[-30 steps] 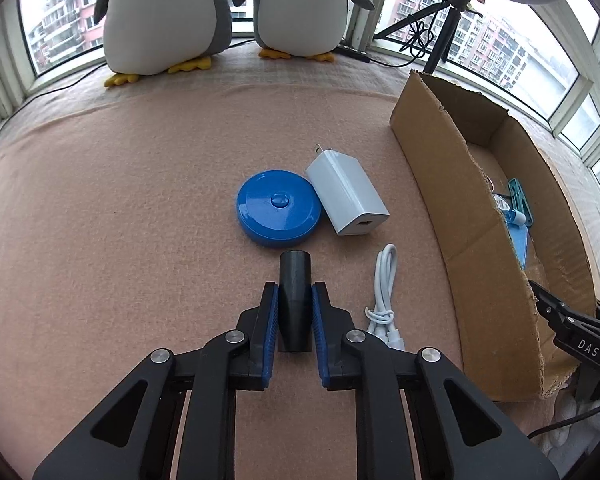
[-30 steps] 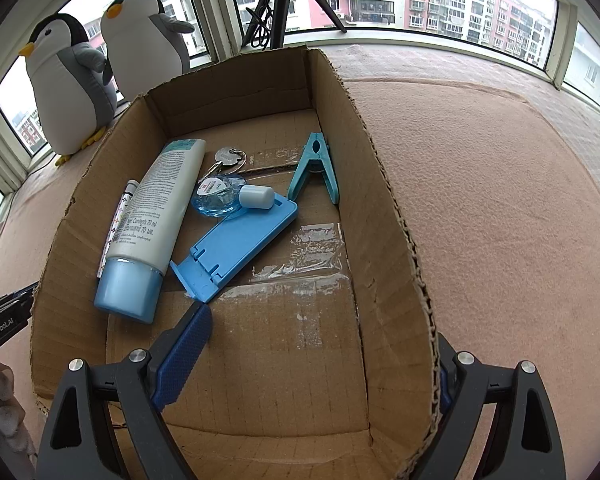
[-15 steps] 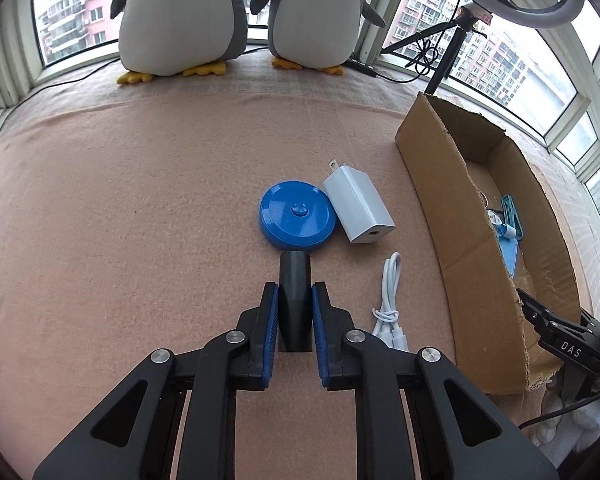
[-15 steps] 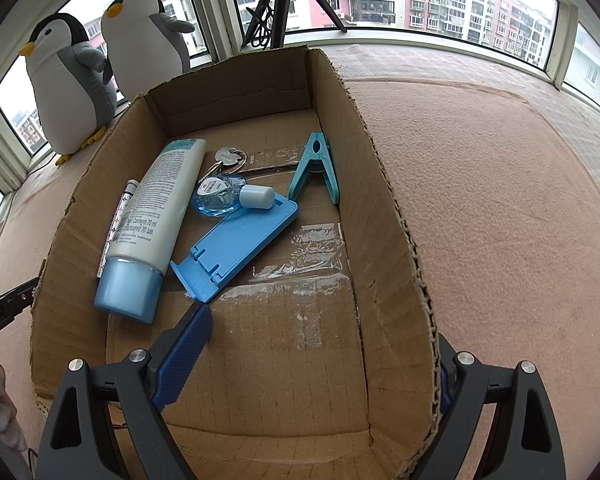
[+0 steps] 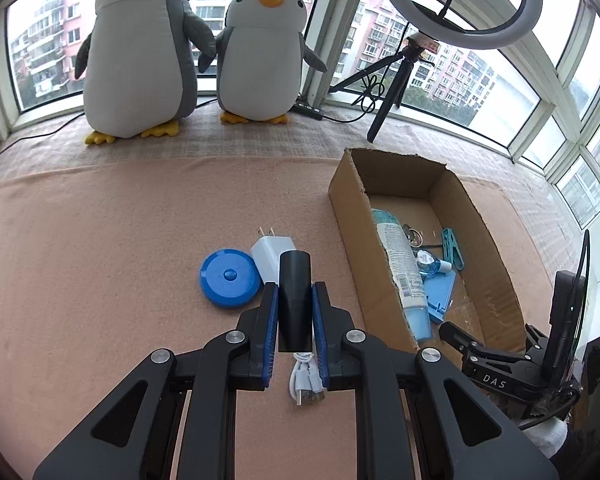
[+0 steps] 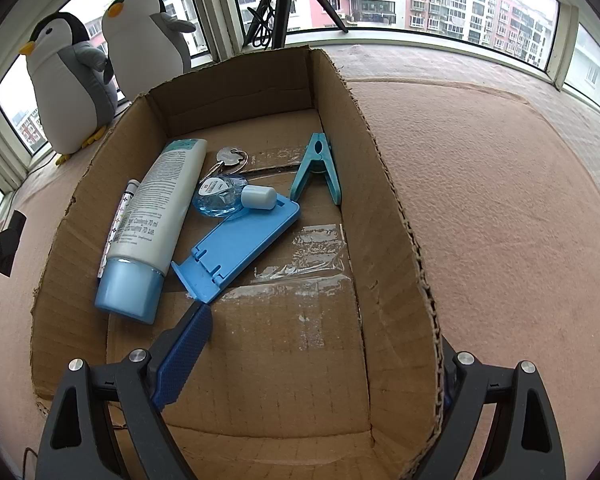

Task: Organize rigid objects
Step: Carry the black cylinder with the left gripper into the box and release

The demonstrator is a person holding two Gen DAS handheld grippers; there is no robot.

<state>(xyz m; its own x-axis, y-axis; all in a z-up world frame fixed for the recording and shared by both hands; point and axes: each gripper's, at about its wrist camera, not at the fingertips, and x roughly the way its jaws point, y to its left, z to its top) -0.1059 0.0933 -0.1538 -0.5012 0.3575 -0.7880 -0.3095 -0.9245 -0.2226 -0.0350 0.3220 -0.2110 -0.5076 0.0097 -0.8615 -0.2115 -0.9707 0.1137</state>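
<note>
Left gripper [image 5: 295, 312] squeezes the black tube [image 5: 295, 300]; carry it right, over the box [image 5: 350, 216] wall, then let go. Right gripper [image 6: 320, 360] sits wide apart, straddling the right box wall.

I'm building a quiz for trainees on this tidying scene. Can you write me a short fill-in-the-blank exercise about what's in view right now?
1. The left tongs are shut on a ____ cylinder.
2. The round blue tape measure lies beside a white ____ with two prongs.
3. The teal clothespin lies inside the ____ box.
4. The right tongs straddle the box's right wall, their jaws ____.

Missing words: black; charger; cardboard; open
</note>
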